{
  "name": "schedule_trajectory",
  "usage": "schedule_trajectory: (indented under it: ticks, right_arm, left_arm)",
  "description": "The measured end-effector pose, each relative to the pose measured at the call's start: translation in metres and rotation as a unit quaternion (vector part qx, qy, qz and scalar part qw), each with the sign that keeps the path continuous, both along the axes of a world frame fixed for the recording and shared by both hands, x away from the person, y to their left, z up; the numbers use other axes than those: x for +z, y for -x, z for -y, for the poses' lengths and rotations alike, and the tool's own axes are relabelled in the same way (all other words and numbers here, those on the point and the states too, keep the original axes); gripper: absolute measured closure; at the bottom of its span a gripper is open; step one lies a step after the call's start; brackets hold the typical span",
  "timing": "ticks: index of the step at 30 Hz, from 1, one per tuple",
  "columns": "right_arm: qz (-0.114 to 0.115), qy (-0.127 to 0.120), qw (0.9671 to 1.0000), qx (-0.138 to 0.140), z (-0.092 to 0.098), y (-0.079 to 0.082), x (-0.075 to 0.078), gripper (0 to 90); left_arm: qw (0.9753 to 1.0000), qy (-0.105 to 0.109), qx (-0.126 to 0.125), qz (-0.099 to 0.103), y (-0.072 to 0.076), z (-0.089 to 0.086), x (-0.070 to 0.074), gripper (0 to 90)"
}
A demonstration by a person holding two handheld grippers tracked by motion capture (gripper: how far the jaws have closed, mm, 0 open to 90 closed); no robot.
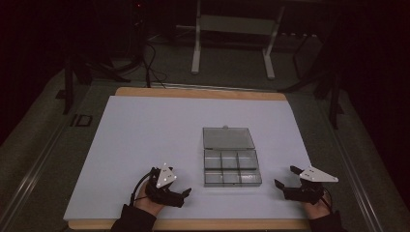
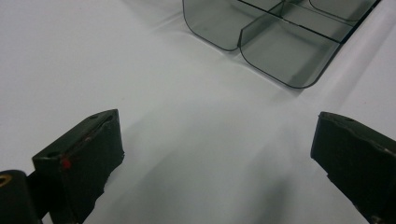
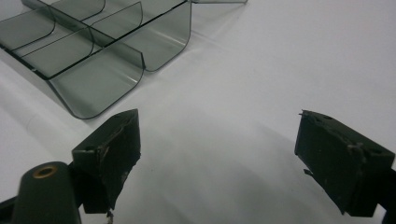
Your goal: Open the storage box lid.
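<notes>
Dim lab: white-covered table (image 1: 145,140), metal frame legs (image 1: 196,48), floor cables (image 1: 152,67).

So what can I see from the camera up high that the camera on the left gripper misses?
The high view takes in the box's open lid, both hands, the left gripper and right gripper, each with jaws apart, and metal table legs on the floor beyond. The left gripper view gives a close look at the rounded walls of two near compartments. Both share the smoky clear compartment box and the white table top.
</notes>
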State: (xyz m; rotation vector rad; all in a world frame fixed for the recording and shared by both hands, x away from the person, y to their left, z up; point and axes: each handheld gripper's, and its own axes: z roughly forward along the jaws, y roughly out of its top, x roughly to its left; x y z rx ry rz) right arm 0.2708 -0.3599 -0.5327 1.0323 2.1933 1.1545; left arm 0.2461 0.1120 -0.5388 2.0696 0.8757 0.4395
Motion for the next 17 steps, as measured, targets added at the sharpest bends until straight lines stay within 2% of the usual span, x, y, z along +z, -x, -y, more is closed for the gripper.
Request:
schedule_trajectory:
  ticks: [5,13,17]
  right_arm:
    - [0.002,0.005,1.0000,0.001,-0.0013,0.0005,-0.0006,14.4]
    - [-0.004,0.004,1.0000,0.000,-0.0010,-0.0006,-0.0010,14.7]
    - [-0.005,0.007,1.0000,-0.001,-0.0016,-0.0009,-0.0013,14.8]
  left_arm:
    - [1.0000,0.006,0.001,-0.004,-0.0006,-0.0011,-0.0001,3.4]
    - [1.0000,-0.008,-0.001,0.002,0.0005,0.0009,-0.0002,3.4]
    - [1.0000,-0.007,0.001,0.000,0.0003,0.0009,-0.0002,3.4]
